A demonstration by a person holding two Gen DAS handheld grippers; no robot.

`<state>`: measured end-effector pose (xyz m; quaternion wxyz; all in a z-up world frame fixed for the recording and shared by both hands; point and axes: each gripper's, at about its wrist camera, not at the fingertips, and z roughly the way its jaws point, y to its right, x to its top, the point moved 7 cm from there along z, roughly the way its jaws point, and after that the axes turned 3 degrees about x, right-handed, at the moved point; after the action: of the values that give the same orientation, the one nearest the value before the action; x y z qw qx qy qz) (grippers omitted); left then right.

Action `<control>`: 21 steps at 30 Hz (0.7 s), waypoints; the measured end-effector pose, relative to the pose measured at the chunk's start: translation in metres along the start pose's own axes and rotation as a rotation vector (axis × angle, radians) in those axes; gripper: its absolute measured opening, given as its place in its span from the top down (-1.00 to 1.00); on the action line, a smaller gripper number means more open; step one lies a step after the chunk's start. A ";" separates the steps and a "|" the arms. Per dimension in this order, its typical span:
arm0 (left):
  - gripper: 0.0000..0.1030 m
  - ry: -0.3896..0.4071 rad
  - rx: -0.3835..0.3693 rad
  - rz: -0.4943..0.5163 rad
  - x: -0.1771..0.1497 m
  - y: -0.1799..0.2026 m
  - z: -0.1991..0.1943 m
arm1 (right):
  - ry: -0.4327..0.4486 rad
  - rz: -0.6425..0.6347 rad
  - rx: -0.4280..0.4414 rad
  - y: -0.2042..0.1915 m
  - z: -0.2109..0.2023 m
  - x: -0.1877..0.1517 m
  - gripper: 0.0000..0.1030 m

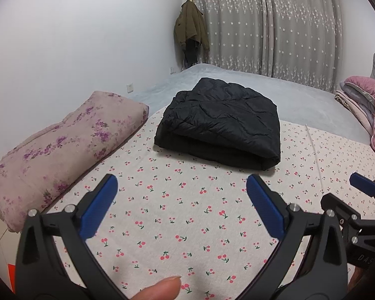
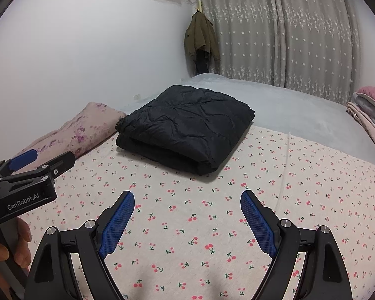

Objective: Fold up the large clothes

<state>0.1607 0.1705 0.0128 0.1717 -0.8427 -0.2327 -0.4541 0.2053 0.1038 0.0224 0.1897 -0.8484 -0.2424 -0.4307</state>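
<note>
A black quilted jacket (image 1: 220, 127) lies folded into a thick rectangle on the cherry-print sheet (image 1: 177, 215); it also shows in the right wrist view (image 2: 187, 127). My left gripper (image 1: 182, 187) is open and empty, held above the sheet short of the jacket. My right gripper (image 2: 187, 202) is open and empty, also short of the jacket. The right gripper shows at the right edge of the left wrist view (image 1: 362, 187), and the left gripper at the left edge of the right wrist view (image 2: 25, 162).
A folded floral quilt (image 1: 62, 145) lies along the left of the bed by the wall. Folded pink and grey blankets (image 1: 362, 100) are stacked at the right. A grey bedspread (image 1: 300, 95) covers the far bed. An olive coat (image 1: 190, 30) hangs in the corner by the curtains.
</note>
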 end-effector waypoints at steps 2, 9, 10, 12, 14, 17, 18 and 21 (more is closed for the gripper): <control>-0.99 0.000 0.001 -0.002 0.000 0.000 0.000 | 0.000 -0.002 0.000 -0.001 0.000 0.000 -0.71; -0.99 0.007 0.007 -0.007 0.001 -0.004 -0.001 | 0.009 -0.012 -0.007 -0.006 0.000 0.001 -0.71; -0.99 0.007 0.008 -0.007 0.001 -0.004 -0.001 | 0.009 -0.014 -0.009 -0.006 0.000 0.001 -0.71; -0.99 0.007 0.008 -0.003 0.001 -0.004 -0.002 | 0.009 -0.017 -0.011 -0.007 0.001 0.000 -0.71; -0.99 0.010 0.010 0.001 0.001 -0.004 -0.003 | 0.010 -0.017 -0.014 -0.008 0.001 0.000 -0.71; -0.99 0.012 0.012 0.010 0.002 -0.003 -0.003 | 0.011 -0.019 -0.022 -0.008 0.001 -0.001 -0.71; -0.99 0.012 0.014 0.012 0.002 -0.003 -0.003 | 0.013 -0.020 -0.025 -0.008 0.001 -0.001 -0.71; -0.98 0.012 0.015 0.014 0.001 -0.002 -0.003 | 0.014 -0.022 -0.033 -0.006 0.000 -0.001 -0.71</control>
<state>0.1581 0.1712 0.0156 0.1826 -0.8404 -0.2291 -0.4560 0.2008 0.1084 0.0221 0.1725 -0.8456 -0.2431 -0.4428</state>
